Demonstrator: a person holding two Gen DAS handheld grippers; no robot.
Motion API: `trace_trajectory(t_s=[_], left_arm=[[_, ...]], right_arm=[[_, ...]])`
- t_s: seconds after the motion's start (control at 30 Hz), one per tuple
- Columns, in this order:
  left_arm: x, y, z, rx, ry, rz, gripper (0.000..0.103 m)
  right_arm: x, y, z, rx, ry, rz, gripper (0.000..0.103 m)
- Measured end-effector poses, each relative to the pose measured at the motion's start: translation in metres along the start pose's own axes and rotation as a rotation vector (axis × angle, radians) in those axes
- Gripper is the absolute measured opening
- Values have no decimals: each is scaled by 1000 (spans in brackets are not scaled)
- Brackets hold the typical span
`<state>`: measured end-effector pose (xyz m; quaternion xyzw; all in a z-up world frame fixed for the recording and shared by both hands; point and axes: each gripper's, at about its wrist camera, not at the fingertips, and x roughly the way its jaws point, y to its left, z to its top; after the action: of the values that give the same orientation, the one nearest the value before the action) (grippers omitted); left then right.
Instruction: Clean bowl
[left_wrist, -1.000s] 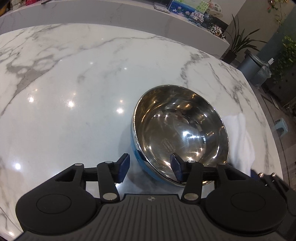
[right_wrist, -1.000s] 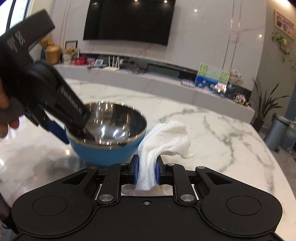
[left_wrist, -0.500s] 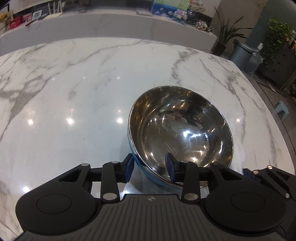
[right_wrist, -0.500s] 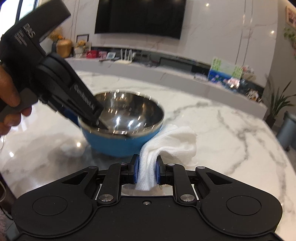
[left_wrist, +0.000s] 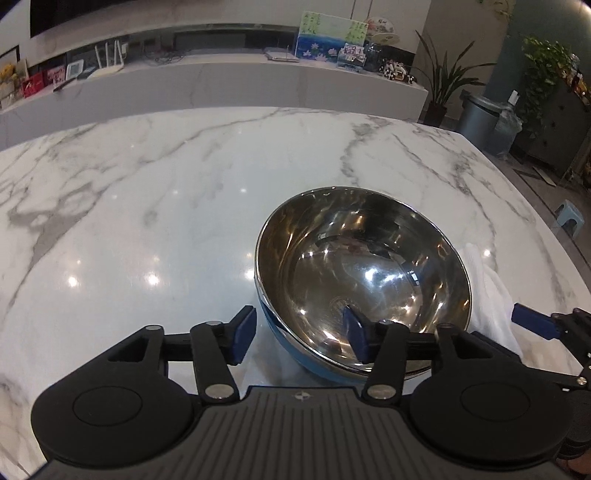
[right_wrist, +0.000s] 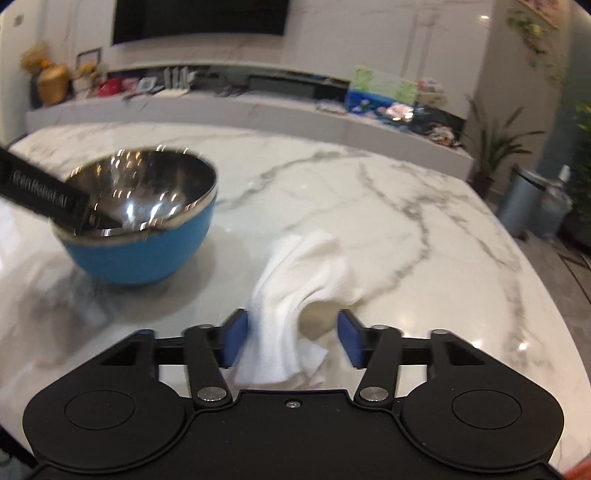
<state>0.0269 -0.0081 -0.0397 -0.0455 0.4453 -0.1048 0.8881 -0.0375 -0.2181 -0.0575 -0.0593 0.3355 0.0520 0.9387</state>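
Steel bowl (left_wrist: 364, 280), blue outside, is seen upright on the marble table (left_wrist: 147, 192), toward its right edge; the interior is bright, no residue discernible. Left gripper (left_wrist: 299, 338): fingers spread, straddling the near rim, one inside. Right gripper (right_wrist: 291, 339): fingers parted, white cloth (right_wrist: 295, 291) lying loose between them on the marble. Whether wiping is due or finished cannot be settled.

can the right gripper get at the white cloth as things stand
Probably yes: the white cloth lies on the marble table between the open fingers of the right gripper, apart from the bowl, nothing covering it.
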Motion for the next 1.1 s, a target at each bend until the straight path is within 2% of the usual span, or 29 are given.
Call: trace_trajectory(t_s=[0.13, 0.33, 0.53, 0.6, 0.93, 1.03, 1.1], left_arm=[[0, 0, 0, -8, 4, 0, 52], [2, 2, 1, -20, 20, -9, 52], [4, 1, 1, -21, 30, -27, 52], [4, 0, 1, -19, 32, -32, 52], [6, 2, 0, -38, 32, -50, 52], [6, 4, 1, -37, 32, -47, 46], [7, 5, 2, -36, 32, -45, 40]], right_arm=[[-4, 2, 6, 86, -31, -11, 53], [10, 12, 14, 144, -21, -85, 51], [28, 17, 11, 123, 15, -92, 42], [32, 15, 9, 127, 35, -91, 36], [30, 18, 4, 80, 32, -34, 22], [28, 13, 6, 99, 18, -5, 19], [21, 12, 10, 90, -38, 19, 19]])
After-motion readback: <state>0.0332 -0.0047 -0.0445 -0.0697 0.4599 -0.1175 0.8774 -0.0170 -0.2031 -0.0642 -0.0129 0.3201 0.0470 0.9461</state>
